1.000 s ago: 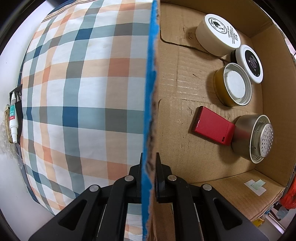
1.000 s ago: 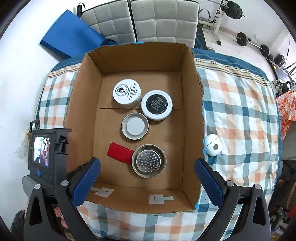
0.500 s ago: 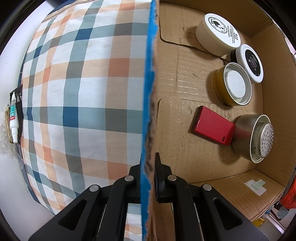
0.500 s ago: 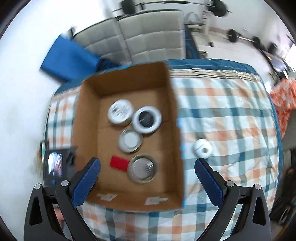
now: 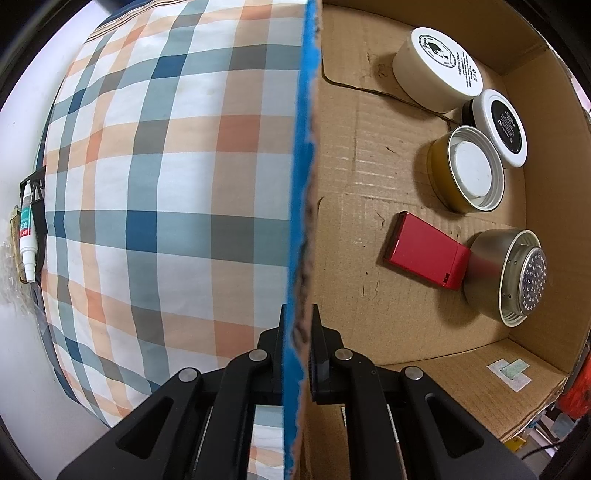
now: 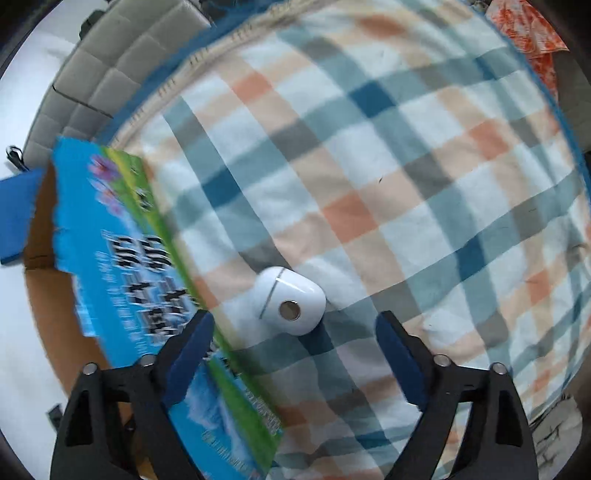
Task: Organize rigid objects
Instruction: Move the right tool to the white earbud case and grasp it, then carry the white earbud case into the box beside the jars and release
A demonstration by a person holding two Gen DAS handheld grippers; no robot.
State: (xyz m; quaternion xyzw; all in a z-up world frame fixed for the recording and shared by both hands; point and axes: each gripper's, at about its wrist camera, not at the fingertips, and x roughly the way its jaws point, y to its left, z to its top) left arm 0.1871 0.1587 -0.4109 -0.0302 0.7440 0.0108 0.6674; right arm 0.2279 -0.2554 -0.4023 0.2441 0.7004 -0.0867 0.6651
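Note:
My left gripper (image 5: pixel 299 317) is shut on the blue-edged side wall of the cardboard box (image 5: pixel 306 192). Inside the box lie a white jar (image 5: pixel 436 79), a black-and-white lidded jar (image 5: pixel 502 127), a yellow tin (image 5: pixel 465 171), a red flat case (image 5: pixel 424 254) and a metal strainer cup (image 5: pixel 506 273). In the right wrist view a white earbud case (image 6: pixel 290 301) rests on the plaid cloth (image 6: pixel 406 184), just ahead of and between the fingers of my right gripper (image 6: pixel 293 328). Its jaws are closing and stand apart from the case. The box's printed outer wall (image 6: pixel 122 266) is at the left.
A white tube (image 5: pixel 26 229) hangs at the far left beyond the cloth edge. Grey padded cushions (image 6: pixel 110 81) lie past the cloth's far edge. An orange patterned fabric (image 6: pixel 524 29) shows at the top right.
My right gripper swung right from over the box, dropped toward the cloth and rolled; the white earbud case is now between its fingers, which have narrowed. The left gripper has not moved.

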